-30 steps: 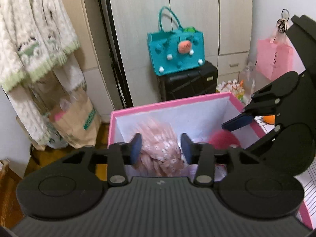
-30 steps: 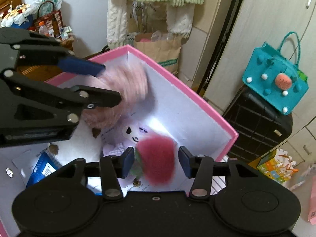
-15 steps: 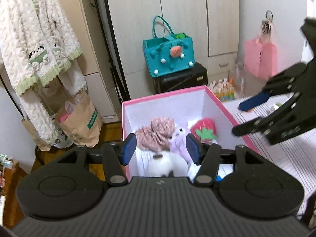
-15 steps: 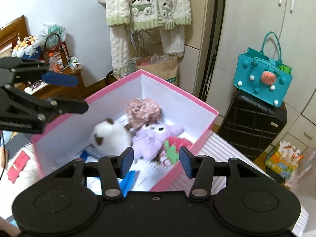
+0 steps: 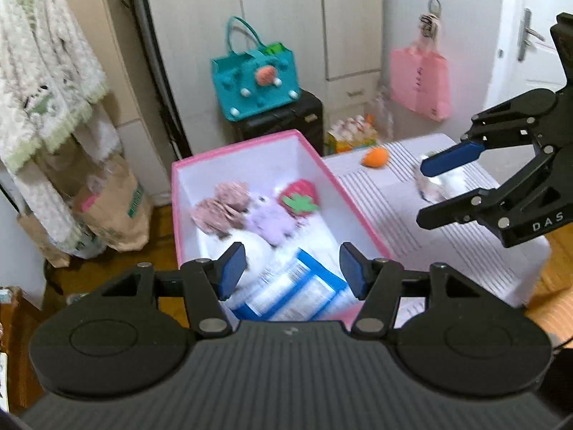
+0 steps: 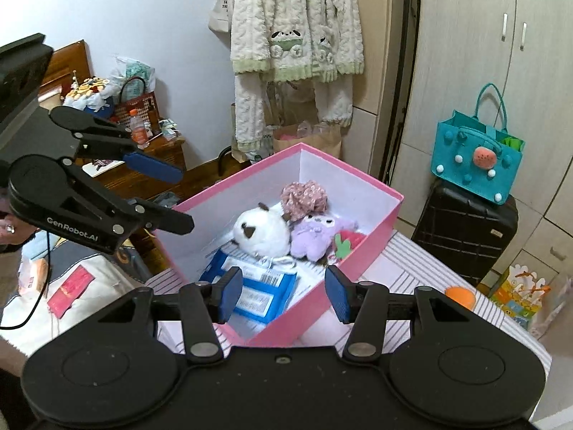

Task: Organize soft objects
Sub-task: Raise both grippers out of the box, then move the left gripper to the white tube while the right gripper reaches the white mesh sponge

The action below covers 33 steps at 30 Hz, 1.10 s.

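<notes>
A pink box [image 5: 322, 163] [image 6: 369, 261] stands on the striped surface. In it lie a pink floral scrunchie [image 5: 220, 204] [image 6: 304, 197], a white plush [image 6: 259, 231] [image 5: 254, 247], a purple plush [image 5: 270, 220] [image 6: 317, 233], a red strawberry plush [image 5: 299, 197] [image 6: 349, 240] and a blue packet [image 5: 297, 290] [image 6: 256, 290]. An orange plush [image 5: 375, 157] [image 6: 461, 295] lies on the surface outside the box. My left gripper [image 5: 292, 270] [image 6: 168, 197] is open and empty above the box's near end. My right gripper [image 6: 283, 290] [image 5: 435, 190] is open and empty, raised to the right of the box.
A teal felt bag [image 5: 256, 82] [image 6: 478, 159] sits on a black suitcase [image 6: 465, 233] by the wardrobe. A paper bag [image 5: 114, 204] stands under hanging knitwear [image 6: 297, 25]. A pink bag [image 5: 420, 84] hangs at the right. A crinkly clear wrapper [image 5: 438, 186] lies on the striped surface.
Both grippers have pulled back and up out of the box, empty. The scrunchie and the strawberry plush now lie loose in the box.
</notes>
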Tool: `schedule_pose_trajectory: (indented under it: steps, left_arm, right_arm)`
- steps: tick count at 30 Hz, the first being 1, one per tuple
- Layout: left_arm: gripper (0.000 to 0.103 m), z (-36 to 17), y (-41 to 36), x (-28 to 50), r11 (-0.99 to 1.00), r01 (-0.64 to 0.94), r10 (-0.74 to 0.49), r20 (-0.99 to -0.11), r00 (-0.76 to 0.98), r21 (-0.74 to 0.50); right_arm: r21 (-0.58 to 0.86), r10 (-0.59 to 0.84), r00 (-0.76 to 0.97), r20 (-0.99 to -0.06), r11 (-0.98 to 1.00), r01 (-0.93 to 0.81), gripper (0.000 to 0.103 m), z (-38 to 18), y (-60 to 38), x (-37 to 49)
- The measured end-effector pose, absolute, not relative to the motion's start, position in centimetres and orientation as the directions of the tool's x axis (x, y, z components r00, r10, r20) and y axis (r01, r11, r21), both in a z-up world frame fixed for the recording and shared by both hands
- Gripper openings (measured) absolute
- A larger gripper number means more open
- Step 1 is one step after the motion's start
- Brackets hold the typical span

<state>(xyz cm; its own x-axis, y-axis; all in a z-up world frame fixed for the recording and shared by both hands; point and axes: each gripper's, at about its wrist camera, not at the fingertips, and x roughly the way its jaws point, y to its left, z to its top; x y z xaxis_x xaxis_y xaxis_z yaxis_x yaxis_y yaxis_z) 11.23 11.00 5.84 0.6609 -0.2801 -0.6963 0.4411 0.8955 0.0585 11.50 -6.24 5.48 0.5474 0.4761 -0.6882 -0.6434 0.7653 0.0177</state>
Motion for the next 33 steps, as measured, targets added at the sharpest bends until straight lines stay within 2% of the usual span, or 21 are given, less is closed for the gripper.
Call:
schedule_pose_trajectory:
  steps: [6, 25, 33]
  left_arm:
    - [0.062, 6.4, 9.8, 8.8, 0.882, 0.469, -0.298, -0.709, 0.639, 0.052]
    - [0.063, 4.9, 1.8, 5.8, 0.778, 0.625, -0.369, -0.763, 0.53, 0.058]
    - [0.063, 3.1, -1.9, 7.4, 0.724, 0.689, -0.447, -0.774, 0.449, -0.019]
  right_arm:
    - [0.015, 0.477, 0.553, -0.684, 0.767, -0.642, 0.057, 5.9, -8.2, 8.4]
    - [0.026, 0.419, 0.589, -0.691, 0.829, -0.559, 0.058, 3.0, -16.4, 2.2]
    - [0.072, 0.402, 0.573, -0.714, 0.857, -0.511, 0.059, 0.6, -19.5, 2.6]
